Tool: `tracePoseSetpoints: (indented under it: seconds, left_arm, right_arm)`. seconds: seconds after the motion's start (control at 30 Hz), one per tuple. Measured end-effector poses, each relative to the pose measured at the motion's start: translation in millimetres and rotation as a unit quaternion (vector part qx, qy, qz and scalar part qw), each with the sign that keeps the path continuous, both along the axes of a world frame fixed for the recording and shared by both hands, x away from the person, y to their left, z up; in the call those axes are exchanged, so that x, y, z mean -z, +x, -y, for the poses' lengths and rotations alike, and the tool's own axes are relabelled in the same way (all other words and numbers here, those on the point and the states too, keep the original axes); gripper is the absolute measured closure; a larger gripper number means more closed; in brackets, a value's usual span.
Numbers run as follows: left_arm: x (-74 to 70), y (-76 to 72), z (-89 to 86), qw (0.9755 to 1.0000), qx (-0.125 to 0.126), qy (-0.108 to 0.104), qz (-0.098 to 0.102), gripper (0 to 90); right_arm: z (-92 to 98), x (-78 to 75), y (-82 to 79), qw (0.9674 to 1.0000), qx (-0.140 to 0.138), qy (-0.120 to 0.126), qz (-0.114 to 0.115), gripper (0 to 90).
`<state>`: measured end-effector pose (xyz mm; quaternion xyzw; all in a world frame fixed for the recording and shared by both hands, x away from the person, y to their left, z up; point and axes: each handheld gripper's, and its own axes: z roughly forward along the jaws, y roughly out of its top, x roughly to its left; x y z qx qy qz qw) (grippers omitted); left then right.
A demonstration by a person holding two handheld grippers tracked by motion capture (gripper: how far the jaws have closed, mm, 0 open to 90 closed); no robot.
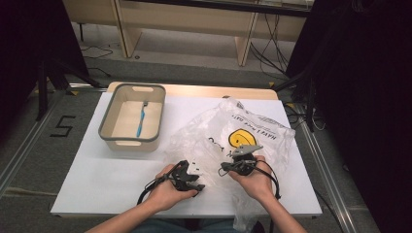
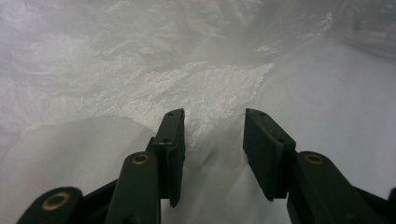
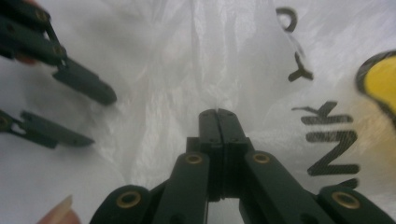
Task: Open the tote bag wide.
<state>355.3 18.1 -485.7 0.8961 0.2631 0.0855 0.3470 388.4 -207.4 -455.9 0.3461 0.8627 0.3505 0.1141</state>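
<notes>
A person is working a clear plastic bag lying on the white table, the right gripper pinching its film with jaws closed while the left gripper is waiting half-open at the bag's edge, likely needing to clamp next.

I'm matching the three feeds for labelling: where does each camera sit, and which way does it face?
High view: above the person's side, looking forward and down on the table; forearms, hands, both tongs show.
Left gripper view: rides the left tongs, jaws apart, facing the bag.
Right gripper view: rides the right tongs, jaws together at the bag's print; left tongs beyond.
All share the bag.
</notes>
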Motion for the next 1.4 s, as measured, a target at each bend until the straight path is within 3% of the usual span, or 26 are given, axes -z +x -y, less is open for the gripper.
tracePoseSetpoints:
  seconds: [0.03,0.1,0.2,0.3,0.43,0.53,0.6,0.8,0.9,0.93,1.03,1.27,1.4]
  left_arm:
    - [0.1,-0.2,0.2,1.0,0.0,0.0,0.002,58.5]
    - [-0.1,-0.6,0.5,1.0,0.002,0.001,0.003,58.6]
    - [-0.6,-0.4,0.8,0.9999,0.009,0.004,0.009,58.4]
    - [-1.9,-1.8,4.1,0.9991,0.027,-0.001,0.031,52.8]
    - [-8.3,-6.1,14.6,0.9959,0.07,-0.014,0.056,42.7]
    - [-9.3,-8.8,25.8,0.9922,0.103,-0.014,0.068,40.8]
    - [-7.1,-8.0,32.2,0.991,0.112,-0.007,0.073,40.9]
    - [0.5,2.2,42.8,0.9917,0.109,-0.008,0.068,54.5]
    - [0.8,4.3,47.7,0.9891,0.122,-0.004,0.082,71.0]
    - [0.7,4.3,49.5,0.9882,0.127,-0.003,0.085,71.0]
    - [1.1,3.0,53.3,0.9859,0.142,0.007,0.088,86.1]
    - [-1.7,-1.4,49.4,0.9846,0.156,0.023,0.075,89.4]
    - [-4.8,-5.2,44.0,0.9819,0.168,0.034,0.08,89.4]
  right_arm:
    - [0.8,-7.9,-0.2,0.9998,0.007,0.011,0.018,90.0]
    - [1.4,-15.1,-0.3,0.9992,0.012,0.022,0.031,90.0]
    - [1.8,-21.0,-0.3,0.9986,0.016,0.028,0.041,90.0]
    - [1.9,-28.6,0.1,0.9976,0.024,0.041,0.051,90.0]
    - [1.7,-31.9,1.3,0.9967,0.034,0.05,0.055,90.0]
    - [1.7,-32.5,2.2,0.9966,0.035,0.053,0.053,90.0]
    - [0.9,-33.0,2.8,0.9963,0.039,0.058,0.05,90.0]
    - [-0.7,-37.1,3.8,0.9954,0.044,0.073,0.045,90.0]
    - [-0.3,-39.0,5.0,0.9948,0.048,0.08,0.041,90.0]
    - [-0.3,-39.0,5.0,0.9948,0.048,0.08,0.041,90.0]
    - [1.9,-41.2,6.2,0.9941,0.056,0.084,0.041,90.0]
    - [11.3,-49.1,12.1,0.9918,0.073,0.09,0.054,90.0]
    - [15.2,-56.7,14.7,0.9896,0.079,0.096,0.073,90.0]
